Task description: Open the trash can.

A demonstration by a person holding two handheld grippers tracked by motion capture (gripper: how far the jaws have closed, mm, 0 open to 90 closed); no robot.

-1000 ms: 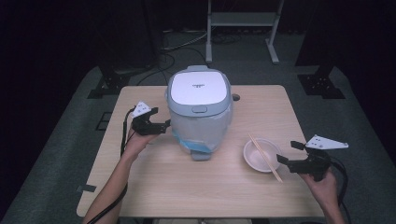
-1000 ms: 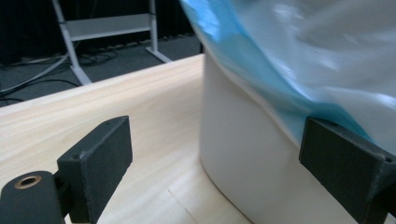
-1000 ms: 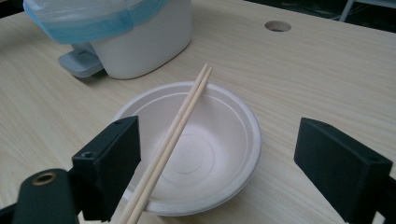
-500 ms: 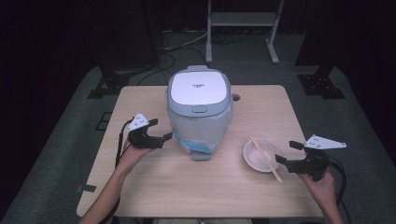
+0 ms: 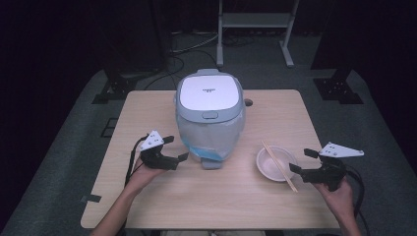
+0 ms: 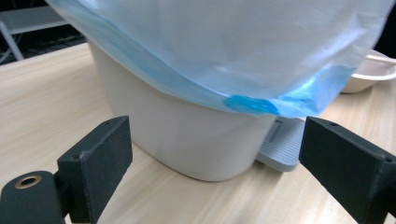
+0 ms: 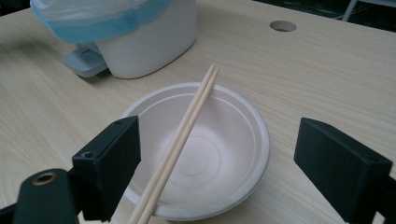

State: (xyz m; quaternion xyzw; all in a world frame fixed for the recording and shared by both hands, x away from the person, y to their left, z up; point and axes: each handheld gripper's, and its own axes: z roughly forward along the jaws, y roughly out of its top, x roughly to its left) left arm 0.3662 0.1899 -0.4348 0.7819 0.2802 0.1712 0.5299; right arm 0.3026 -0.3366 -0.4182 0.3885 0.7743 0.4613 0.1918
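Observation:
A white bin (image 5: 210, 115) with a closed lid and a pale blue bag liner (image 5: 209, 145) stands mid-table, a grey pedal (image 5: 210, 163) at its front. My left gripper (image 5: 176, 149) sits open just left of the bin's base; up close its jaws frame the white body (image 6: 187, 140), the hanging liner (image 6: 224, 56) and the pedal (image 6: 282, 147). A white bowl (image 5: 275, 163) with a pair of chopsticks (image 5: 278, 165) across it lies to the right. My right gripper (image 5: 301, 161) is open beside it, with the bowl (image 7: 210, 149) and chopsticks (image 7: 182, 140) between its jaws.
The wooden table (image 5: 147, 206) has a round cable hole (image 5: 248, 103) behind the bin, also in the right gripper view as the hole (image 7: 283, 26). Metal stand legs and cables lie on the dark floor beyond. Black tape (image 5: 91, 198) marks the table's front-left edge.
My left gripper has drawn back toward the person and down the table, staying open and aimed at the bin's base. The right gripper has barely shifted.

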